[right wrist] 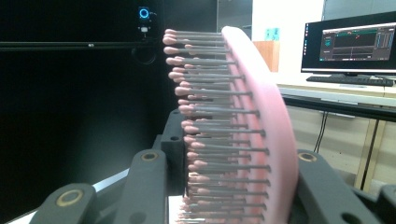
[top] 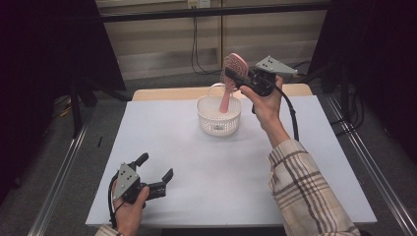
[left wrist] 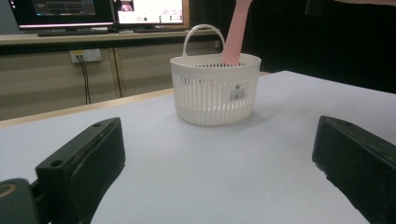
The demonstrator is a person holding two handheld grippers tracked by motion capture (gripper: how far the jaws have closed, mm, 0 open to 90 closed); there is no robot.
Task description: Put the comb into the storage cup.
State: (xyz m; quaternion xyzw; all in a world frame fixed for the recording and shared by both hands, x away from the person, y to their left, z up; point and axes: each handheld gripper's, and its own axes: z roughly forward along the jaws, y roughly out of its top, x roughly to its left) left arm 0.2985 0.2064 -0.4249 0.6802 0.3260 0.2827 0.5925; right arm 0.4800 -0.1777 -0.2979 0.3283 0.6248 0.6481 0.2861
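White slotted basket [top: 219, 117] w/ loop handle, standing upright on white desk [top: 196, 167], far centre. Inside: lower end of pink hairbrush [top: 229, 83] handle, dipped past rim; rest of brush sticking up & out, tilted, bristle head at top. Nothing else made out in basket from high view.

Small sticker on basket wall in left gripper view [left wrist: 238, 94], print too small to read. Monitors on bench behind [left wrist: 98, 9], text on screens illegible.

Right gripper [top: 244, 75] raised above desk just right of basket, fingers [top: 235, 73] clenched on brush head. Right gripper view: brush [right wrist: 261, 130] seen edge-on, rows of grey pins w/ pink tips pointing left, curved pink back at right, clamped btwn black fingers [right wrist: 149, 186]; basket hidden there.

Left gripper [top: 155, 167] low at near-left of desk, held in hand [top: 129, 211], fingers [top: 141, 159] released, spread wide, nothing btwn them. Left gripper view: basket [left wrist: 215, 88] straight ahead, well apart from fingers [left wrist: 84, 163], pink handle [left wrist: 235, 35] entering it from above, brush head cut off by top edge.

High view adds plaid sleeve [top: 307, 191] on right arm, cable trailing from right gripper.
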